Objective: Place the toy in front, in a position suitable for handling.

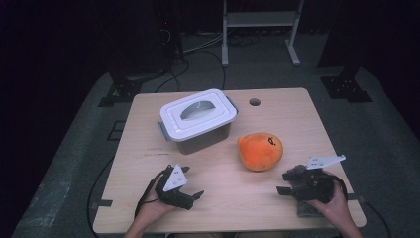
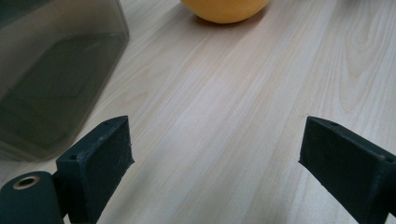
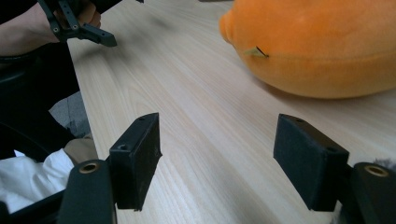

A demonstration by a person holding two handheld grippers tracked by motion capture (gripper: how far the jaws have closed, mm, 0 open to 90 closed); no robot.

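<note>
nothing started – left gripper [image 1: 197,194] and right gripper [image 1: 281,182] both released, orange plush [image 1: 260,150] untouched, box [image 1: 198,120] lidded

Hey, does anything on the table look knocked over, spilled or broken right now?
Nothing stands out. The lidded box sits flat with its lid on, the orange plush toy rests on the table, and nothing is spilled.

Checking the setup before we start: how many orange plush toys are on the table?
1. The orange plush toy lies right of the lidded box, ahead of the right gripper. More could be hidden inside the closed box.
</note>
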